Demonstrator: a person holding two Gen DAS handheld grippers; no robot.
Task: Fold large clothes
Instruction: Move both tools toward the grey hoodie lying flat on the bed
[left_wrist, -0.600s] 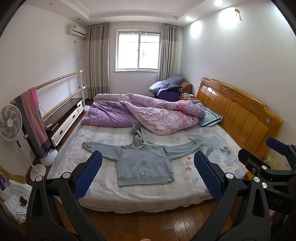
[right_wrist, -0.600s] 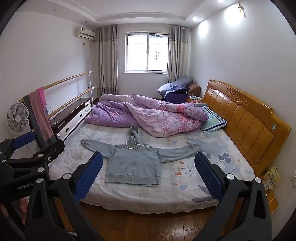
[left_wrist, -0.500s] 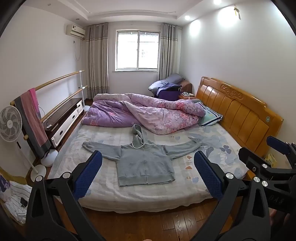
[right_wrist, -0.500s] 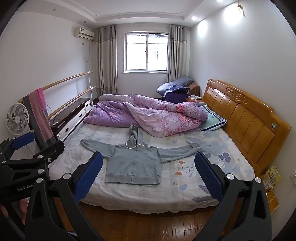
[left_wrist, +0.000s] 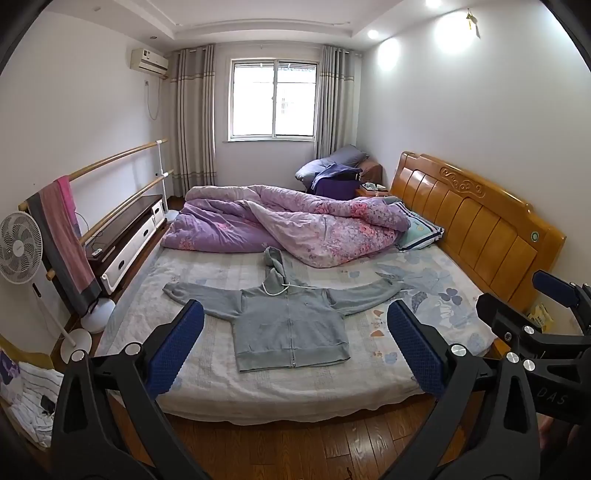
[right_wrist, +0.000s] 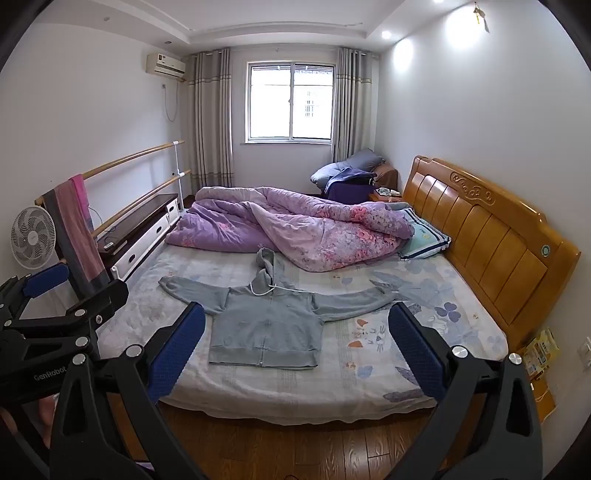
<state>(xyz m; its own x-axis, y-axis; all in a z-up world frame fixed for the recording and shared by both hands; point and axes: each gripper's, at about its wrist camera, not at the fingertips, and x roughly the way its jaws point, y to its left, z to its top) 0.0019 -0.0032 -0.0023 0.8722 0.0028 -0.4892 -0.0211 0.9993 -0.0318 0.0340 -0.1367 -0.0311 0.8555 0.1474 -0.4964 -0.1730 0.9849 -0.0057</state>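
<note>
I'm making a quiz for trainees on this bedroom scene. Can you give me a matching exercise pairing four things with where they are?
Things:
1. grey zip-up hoodie
2. purple floral quilt
3. white standing fan
4. pink and grey striped towel

Places:
A. draped over a wooden rail by the wall
B. bunched at the far side of the bed
C. on the floor beside the bed
D. spread flat on the bedsheet, sleeves out

Pairs: 1-D, 2-B, 3-C, 4-A
</note>
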